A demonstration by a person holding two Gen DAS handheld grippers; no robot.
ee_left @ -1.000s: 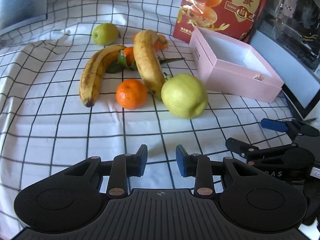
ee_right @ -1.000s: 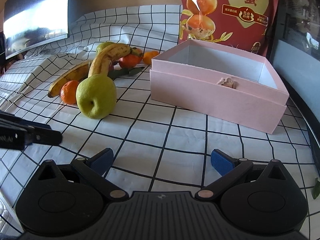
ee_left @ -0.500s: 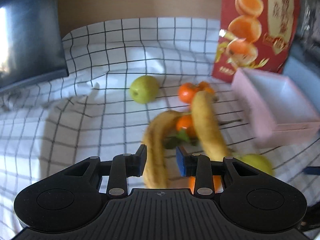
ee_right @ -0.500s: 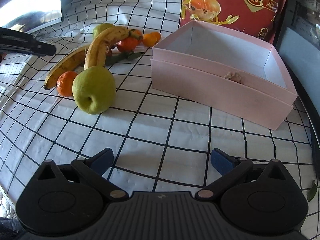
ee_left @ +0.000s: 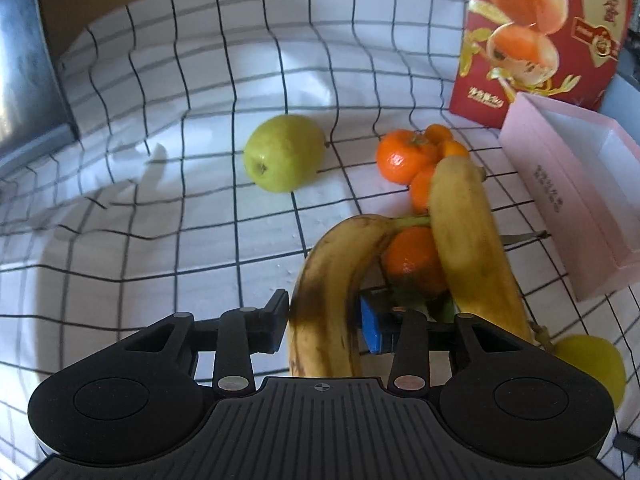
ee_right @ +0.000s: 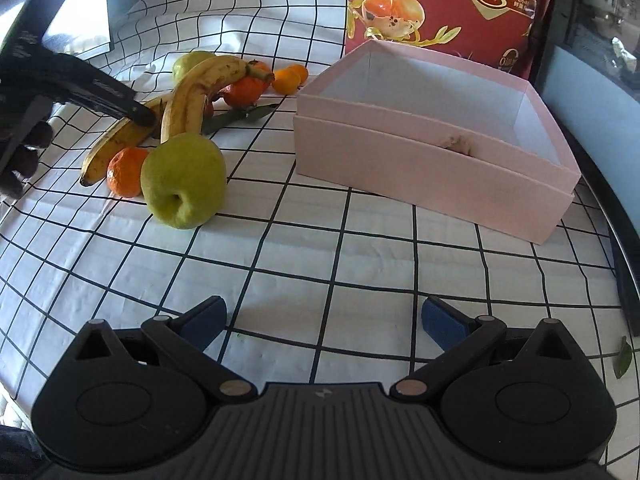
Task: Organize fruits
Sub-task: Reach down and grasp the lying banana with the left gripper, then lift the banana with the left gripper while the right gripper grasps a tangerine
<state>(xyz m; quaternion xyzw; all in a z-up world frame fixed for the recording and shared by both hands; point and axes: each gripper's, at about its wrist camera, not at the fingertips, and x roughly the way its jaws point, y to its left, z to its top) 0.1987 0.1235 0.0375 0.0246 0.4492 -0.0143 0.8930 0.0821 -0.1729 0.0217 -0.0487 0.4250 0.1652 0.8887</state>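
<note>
On the checked cloth lie two bananas, several tangerines and two green apples beside an open pink box [ee_right: 432, 168]. My left gripper [ee_left: 324, 320] straddles the spotted banana [ee_left: 328, 264]. Its jaws are opening, one blue pad close on each side of the banana, and I see no squeeze. The second banana [ee_left: 468, 240] rests over a tangerine [ee_left: 412, 264] just to the right. From the right wrist view the left gripper [ee_right: 142, 116] reaches down onto that banana [ee_right: 120, 136]. My right gripper [ee_right: 324, 320] is open and empty above bare cloth, short of the near apple [ee_right: 184, 180].
A far apple [ee_left: 284, 152] and more tangerines [ee_left: 404, 156] lie behind the bananas. A red snack bag [ee_right: 440, 4] stands behind the box. A dark screen [ee_left: 24, 60] rises at the left. A person's hand [ee_right: 24, 152] holds the left gripper.
My left gripper has travelled from the near cloth to over the fruit pile and now has the spotted banana between wider jaws. The right gripper has hardly moved.
</note>
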